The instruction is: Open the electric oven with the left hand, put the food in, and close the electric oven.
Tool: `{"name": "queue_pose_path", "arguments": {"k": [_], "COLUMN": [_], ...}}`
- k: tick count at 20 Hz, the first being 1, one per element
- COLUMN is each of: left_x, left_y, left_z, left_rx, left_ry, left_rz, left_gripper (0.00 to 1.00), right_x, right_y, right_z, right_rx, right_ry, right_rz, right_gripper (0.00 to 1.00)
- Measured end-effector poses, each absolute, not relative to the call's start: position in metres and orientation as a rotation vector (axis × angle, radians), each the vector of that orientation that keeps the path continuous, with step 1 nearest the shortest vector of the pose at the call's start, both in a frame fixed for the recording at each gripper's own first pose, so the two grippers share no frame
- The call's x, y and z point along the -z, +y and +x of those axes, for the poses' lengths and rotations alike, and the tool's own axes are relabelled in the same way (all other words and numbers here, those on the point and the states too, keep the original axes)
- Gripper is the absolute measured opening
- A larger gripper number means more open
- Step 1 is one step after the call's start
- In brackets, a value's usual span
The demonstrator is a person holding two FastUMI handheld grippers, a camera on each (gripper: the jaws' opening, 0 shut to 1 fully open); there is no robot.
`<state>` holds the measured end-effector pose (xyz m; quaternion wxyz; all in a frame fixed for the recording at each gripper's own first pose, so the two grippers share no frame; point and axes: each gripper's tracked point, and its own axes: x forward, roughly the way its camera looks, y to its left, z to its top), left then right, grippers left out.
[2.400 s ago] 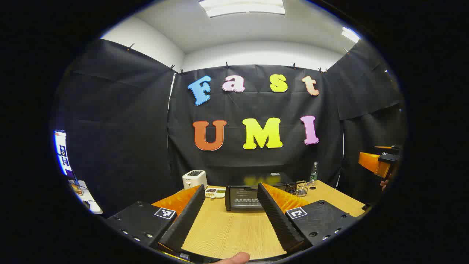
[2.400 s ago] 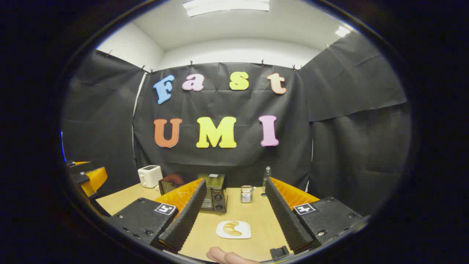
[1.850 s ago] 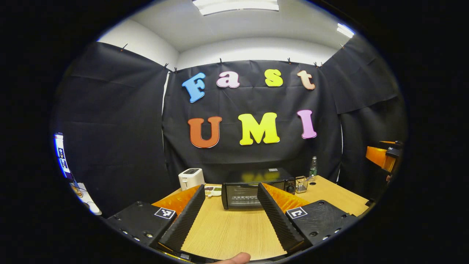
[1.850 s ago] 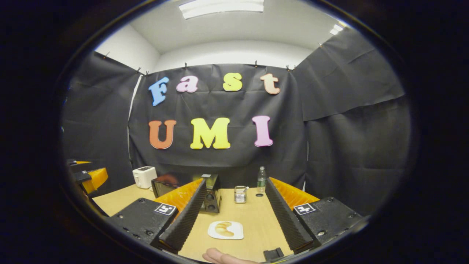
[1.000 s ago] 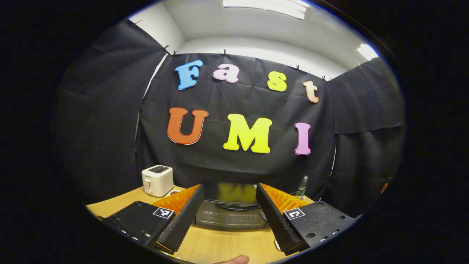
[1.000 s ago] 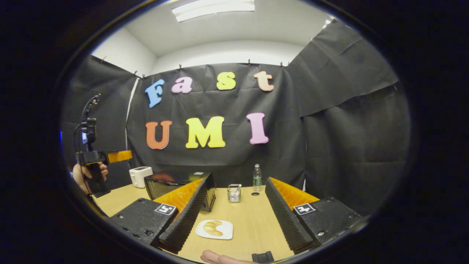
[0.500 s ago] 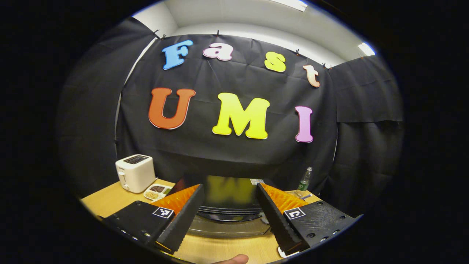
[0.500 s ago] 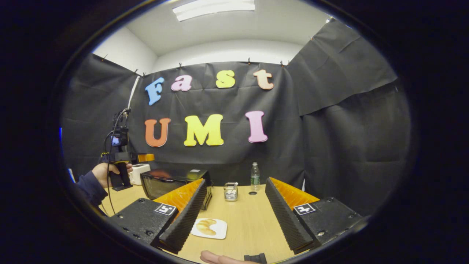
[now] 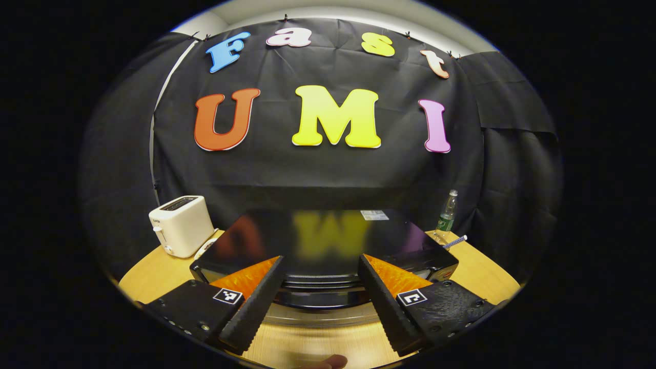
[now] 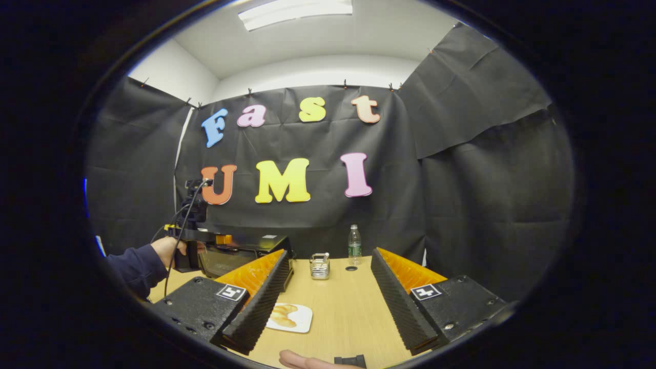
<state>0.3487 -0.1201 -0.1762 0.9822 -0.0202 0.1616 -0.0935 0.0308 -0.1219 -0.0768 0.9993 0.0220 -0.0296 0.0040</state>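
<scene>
Oven (image 9: 328,241) first: your left gripper (image 9: 320,294) hangs just above the electric oven's closed door, fingers spread wide and holding nothing, the dark handle bar (image 9: 320,279) lying between them. You are in the opening step, by my reading. Next you need to drop the fingers around that bar, close on it, then pull down and toward you. Your right gripper (image 10: 328,302) waits over the near table (image 10: 348,312), equally wide and empty. The croissant (image 10: 284,313) sits on its white plate (image 10: 300,323) beside the right gripper's left finger, well right of the oven.
</scene>
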Motion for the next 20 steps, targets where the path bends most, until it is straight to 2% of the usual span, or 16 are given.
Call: {"name": "queue_pose_path", "arguments": {"k": [1,2,3,4,7,13,14,15,20], "left_x": [0.177,0.176,0.179,0.179,0.179,0.181,0.183,0.185,0.205], "left_y": [-0.118,-0.119,-0.120,-0.119,-0.117,-0.113,-0.113,-0.113,-0.107], "left_z": [0.349,0.350,0.346,0.345,0.332,0.296,0.288,0.279,0.226], "left_rx": [0.177,0.176,0.170,0.166,0.165,0.185,0.182,0.178,0.169], "left_ry": [0.315,0.302,0.313,0.314,0.343,0.285,0.283,0.276,0.251], "left_rz": [-0.029,-0.007,0.010,0.002,-0.023,-0.027,-0.015,-0.009,-0.004], "left_gripper": [0.82,0.96,0.85,0.96,0.97,0.97,1.00,0.97,0.96], "right_x": [0.078,0.078,0.079,0.079,0.082,0.081,0.081,0.082,0.091], "right_y": [-0.122,-0.123,-0.124,-0.126,-0.127,-0.118,-0.116,-0.114,-0.105], "right_z": [0.030,0.028,0.027,0.026,0.025,0.020,0.020,0.020,0.025], "right_rx": [-0.008,-0.006,-0.005,-0.002,0.005,-0.020,-0.022,-0.026,-0.045], "right_ry": [-0.063,-0.064,-0.064,-0.066,-0.055,-0.051,-0.049,-0.046,-0.013], "right_rz": [0.040,0.035,0.034,0.035,0.045,0.058,0.060,0.064,0.092], "right_gripper": [1.00,1.00,1.00,1.00,1.00,1.00,1.00,1.00,1.00]}}
